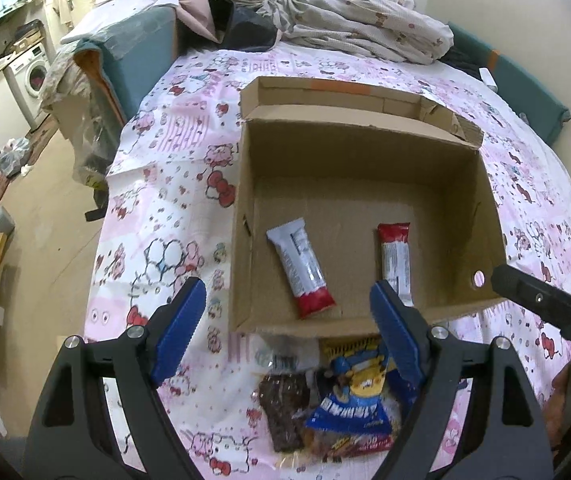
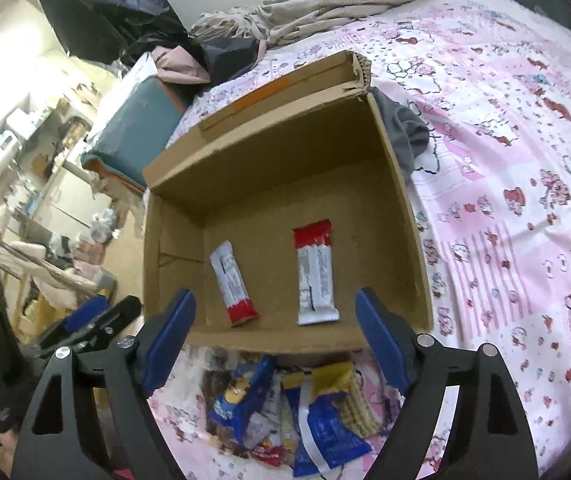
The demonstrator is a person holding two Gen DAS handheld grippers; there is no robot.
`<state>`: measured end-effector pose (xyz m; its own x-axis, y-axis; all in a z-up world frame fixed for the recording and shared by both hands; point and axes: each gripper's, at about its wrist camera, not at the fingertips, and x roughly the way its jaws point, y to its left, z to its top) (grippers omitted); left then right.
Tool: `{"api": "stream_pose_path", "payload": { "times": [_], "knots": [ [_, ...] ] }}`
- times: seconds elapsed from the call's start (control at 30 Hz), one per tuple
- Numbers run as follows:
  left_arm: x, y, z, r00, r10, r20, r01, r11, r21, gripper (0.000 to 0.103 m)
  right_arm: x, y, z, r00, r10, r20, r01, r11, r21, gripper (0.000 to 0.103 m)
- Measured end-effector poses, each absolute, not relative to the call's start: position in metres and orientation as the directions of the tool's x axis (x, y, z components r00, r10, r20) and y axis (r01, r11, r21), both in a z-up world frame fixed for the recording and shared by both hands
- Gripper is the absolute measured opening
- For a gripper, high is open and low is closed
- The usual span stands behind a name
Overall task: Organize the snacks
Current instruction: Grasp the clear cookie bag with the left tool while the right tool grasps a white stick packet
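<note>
Crinkly, light snack packets [image 2: 285,412] below both grippers' spread, empty fingers [image 2: 169,336] look slippery; pinch an edge seam.

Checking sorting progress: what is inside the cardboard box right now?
Two red-and-white snack bars lie apart on the floor of the cardboard box. The near wall hides the strip of floor just behind it.

I am in a home bedroom: pink cartoon-print bedsheet [image 1: 173,184], crumpled beige patterned blanket [image 1: 357,28], white front-loading washing machine [image 1: 31,74] beyond.
</note>
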<state>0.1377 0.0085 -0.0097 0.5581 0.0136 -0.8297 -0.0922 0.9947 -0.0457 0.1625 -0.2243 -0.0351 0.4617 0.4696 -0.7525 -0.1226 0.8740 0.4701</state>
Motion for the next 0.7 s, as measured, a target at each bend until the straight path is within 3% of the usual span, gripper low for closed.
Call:
{"api": "stream_pose_path", "payload": {
  "times": [0.7],
  "knots": [
    [0.074, 0.063, -0.049, 0.406, 0.011, -0.914, -0.273, 0.956, -0.110, 0.081, 0.098, -0.274, -0.057, 0.400, 0.416, -0.817, 0.027, 0.885, 0.464, 0.085]
  ]
}}
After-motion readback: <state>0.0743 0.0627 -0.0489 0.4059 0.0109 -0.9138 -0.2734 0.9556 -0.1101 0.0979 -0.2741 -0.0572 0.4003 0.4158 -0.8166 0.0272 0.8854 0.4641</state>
